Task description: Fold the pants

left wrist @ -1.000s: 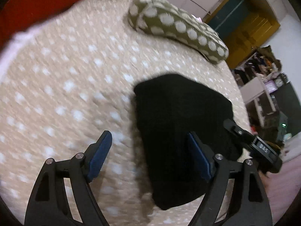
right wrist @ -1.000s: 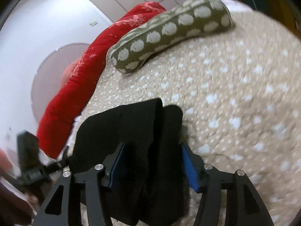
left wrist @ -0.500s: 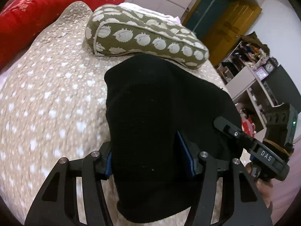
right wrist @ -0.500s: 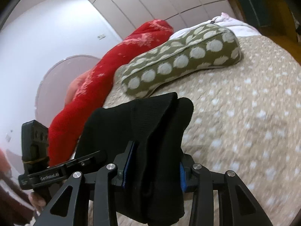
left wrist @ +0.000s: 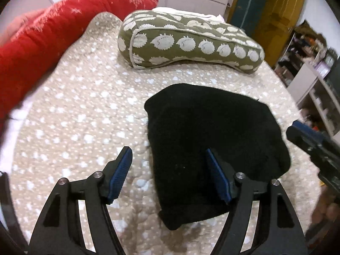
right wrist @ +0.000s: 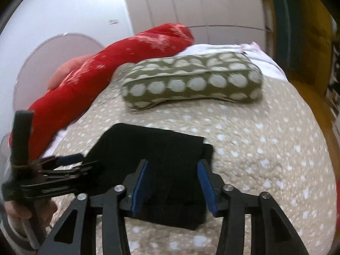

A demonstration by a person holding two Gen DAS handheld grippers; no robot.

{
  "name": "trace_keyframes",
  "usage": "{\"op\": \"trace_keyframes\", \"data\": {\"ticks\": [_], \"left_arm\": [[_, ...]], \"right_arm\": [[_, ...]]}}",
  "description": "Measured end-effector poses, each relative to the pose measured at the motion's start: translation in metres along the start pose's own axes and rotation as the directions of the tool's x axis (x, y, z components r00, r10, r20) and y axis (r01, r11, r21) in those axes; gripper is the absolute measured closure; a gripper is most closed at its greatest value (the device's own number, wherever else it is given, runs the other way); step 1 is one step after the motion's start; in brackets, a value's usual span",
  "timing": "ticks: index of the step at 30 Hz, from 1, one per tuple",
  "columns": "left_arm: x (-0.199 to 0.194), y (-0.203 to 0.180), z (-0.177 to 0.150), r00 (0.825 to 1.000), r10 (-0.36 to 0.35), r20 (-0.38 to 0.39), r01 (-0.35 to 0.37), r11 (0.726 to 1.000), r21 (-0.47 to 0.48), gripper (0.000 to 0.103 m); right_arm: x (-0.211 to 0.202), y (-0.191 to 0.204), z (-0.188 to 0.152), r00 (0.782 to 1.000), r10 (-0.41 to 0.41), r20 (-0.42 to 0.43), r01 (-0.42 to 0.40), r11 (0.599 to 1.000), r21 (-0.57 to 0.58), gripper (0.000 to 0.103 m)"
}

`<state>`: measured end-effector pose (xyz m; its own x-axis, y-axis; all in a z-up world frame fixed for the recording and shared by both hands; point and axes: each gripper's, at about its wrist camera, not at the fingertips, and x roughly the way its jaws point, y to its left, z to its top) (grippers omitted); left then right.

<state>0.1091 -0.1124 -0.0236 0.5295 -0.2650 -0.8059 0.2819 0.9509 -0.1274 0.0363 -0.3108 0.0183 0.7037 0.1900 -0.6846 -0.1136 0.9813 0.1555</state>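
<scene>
The black pants lie folded into a compact bundle on the beige dotted bedspread. My left gripper is open and empty, above the bundle's left edge. My right gripper is open over the near edge of the pants, its blue pads apart on either side of the cloth. The right gripper shows at the right edge of the left wrist view. The left gripper shows at the left of the right wrist view.
An olive pillow with white hedgehog prints lies across the far side of the bed. A red rolled blanket lies along the left. White shelves and a yellow door stand to the right of the bed.
Both grippers held the pants bundle lifted half a second ago. Now the bundle lies on the bed and both grippers have opened and let go.
</scene>
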Motion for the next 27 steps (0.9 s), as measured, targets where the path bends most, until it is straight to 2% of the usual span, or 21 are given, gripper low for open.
{"op": "trace_keyframes", "data": {"ticks": [2,5,7,9,12,17,21,27], "left_arm": [[0.006,-0.006,0.000,1.000,0.027,0.000,-0.027,1.000,0.009,0.031],[0.012,-0.009,-0.002,0.999,0.042,-0.002,-0.042,0.999,0.016,0.030],[0.019,-0.011,-0.001,0.999,0.052,-0.003,-0.052,0.998,0.023,0.024],[0.021,-0.011,0.000,0.998,0.056,-0.005,-0.056,0.998,0.019,0.024],[0.019,-0.010,0.001,0.998,0.054,-0.006,-0.054,0.998,0.010,0.024],[0.004,-0.009,-0.004,0.998,0.060,0.006,-0.060,0.998,0.006,0.025],[-0.013,-0.011,-0.012,0.995,0.091,0.036,-0.092,0.996,0.014,0.025],[-0.036,-0.014,-0.027,0.992,0.107,0.060,-0.107,0.994,-0.001,0.025]], "right_arm": [[0.005,0.009,-0.002,1.000,0.000,-0.017,-0.001,0.999,-0.040,0.064],[0.031,0.012,-0.011,0.995,-0.062,-0.078,0.057,0.996,-0.065,0.064],[0.054,0.007,-0.022,0.986,-0.091,-0.137,0.082,0.994,-0.066,0.064],[0.058,0.004,-0.028,0.991,-0.086,-0.106,0.081,0.995,-0.053,0.064],[0.055,0.001,-0.022,0.992,-0.068,-0.109,0.065,0.997,-0.028,0.064],[0.024,0.005,-0.020,0.997,-0.032,-0.070,0.033,0.999,0.002,0.064],[-0.002,0.009,-0.024,0.999,-0.041,-0.027,0.042,0.998,0.036,0.062],[-0.013,0.017,-0.033,0.997,-0.068,-0.019,0.069,0.996,0.048,0.059]]}}
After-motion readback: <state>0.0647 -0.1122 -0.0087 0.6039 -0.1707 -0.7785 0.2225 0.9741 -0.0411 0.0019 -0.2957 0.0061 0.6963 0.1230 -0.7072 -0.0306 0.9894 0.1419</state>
